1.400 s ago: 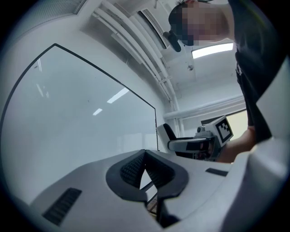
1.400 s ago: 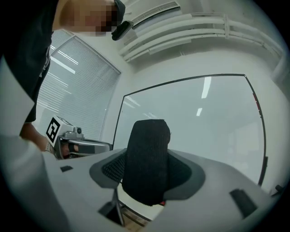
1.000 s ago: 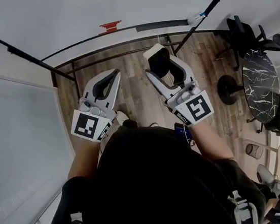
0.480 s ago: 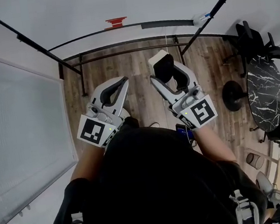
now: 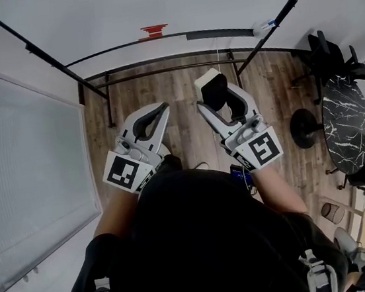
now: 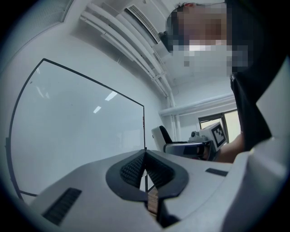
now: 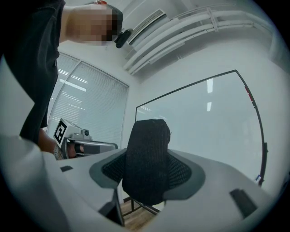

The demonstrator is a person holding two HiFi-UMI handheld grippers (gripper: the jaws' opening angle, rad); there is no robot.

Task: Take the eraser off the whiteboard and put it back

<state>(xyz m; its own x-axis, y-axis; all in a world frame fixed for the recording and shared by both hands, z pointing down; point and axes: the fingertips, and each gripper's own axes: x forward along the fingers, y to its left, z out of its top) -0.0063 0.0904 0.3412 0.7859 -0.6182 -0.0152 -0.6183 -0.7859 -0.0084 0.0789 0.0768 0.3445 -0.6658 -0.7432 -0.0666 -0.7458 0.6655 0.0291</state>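
I stand in front of the whiteboard (image 5: pixel 170 3), which fills the top of the head view. My right gripper (image 5: pixel 219 98) is shut on the eraser (image 5: pixel 210 83), a white block with black felt, held level a short way off the board. In the right gripper view the eraser's felt face (image 7: pixel 146 158) stands upright between the pads, with the whiteboard (image 7: pixel 217 122) behind it. My left gripper (image 5: pixel 159 112) is beside it on the left, shut and empty. In the left gripper view its gripper's (image 6: pixel 145 155) tips meet, and the eraser (image 6: pixel 159 136) shows off to the right.
The board's black stand (image 5: pixel 159 67) rests on a wood floor. A red piece (image 5: pixel 154 29) sits on the frame, and a small white and blue thing (image 5: pixel 263 26) at its right. A dark marble table (image 5: pixel 342 117) with black chairs is at the right. Window blinds (image 5: pixel 25 163) run along the left.
Both grippers have shifted a little to the right in the head view, the eraser still in the right one. Over the last half second they have kept still.
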